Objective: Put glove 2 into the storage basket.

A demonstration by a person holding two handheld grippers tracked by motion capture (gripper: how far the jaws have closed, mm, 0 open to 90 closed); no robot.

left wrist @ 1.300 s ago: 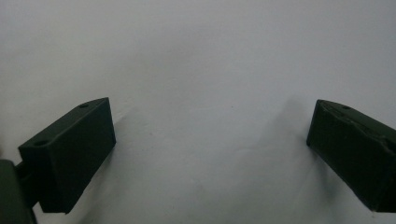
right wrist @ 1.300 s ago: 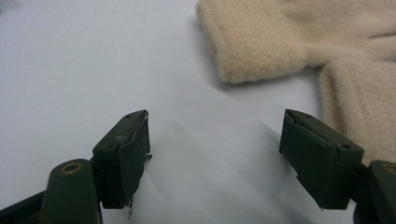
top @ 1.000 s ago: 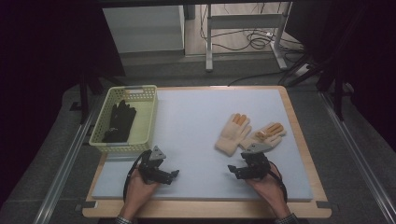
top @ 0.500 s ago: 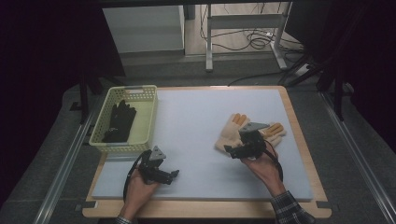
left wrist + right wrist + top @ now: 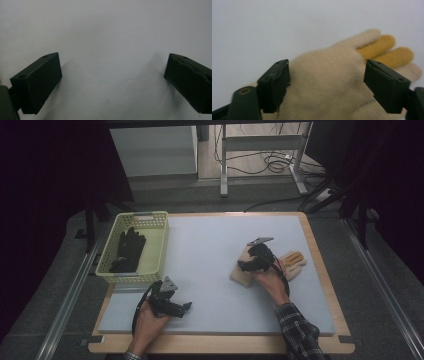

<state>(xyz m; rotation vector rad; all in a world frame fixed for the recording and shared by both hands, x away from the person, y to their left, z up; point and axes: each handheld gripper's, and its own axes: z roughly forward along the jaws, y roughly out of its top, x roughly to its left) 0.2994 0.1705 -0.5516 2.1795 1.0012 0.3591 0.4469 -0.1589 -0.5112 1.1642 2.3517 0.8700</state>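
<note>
Two cream knitted gloves with yellow fingers lie on the right half of the pale mat. My right gripper hovers over the left glove. In the right gripper view this glove lies between the spread jaws of the right gripper, and the pads do not press on it. The jaws have just been closing a little. The second glove lies just right of that hand. My left gripper rests near the mat's front left, and in its own view the left gripper is open over bare mat.
A pale yellow basket stands at the mat's left edge with black gloves inside. A wooden table border frames the mat. Beyond the far edge are a metal frame and cables on the floor.
The right hand has moved from the mat's front right up and left onto the left cream glove. The left hand and gripper have stayed in place.
</note>
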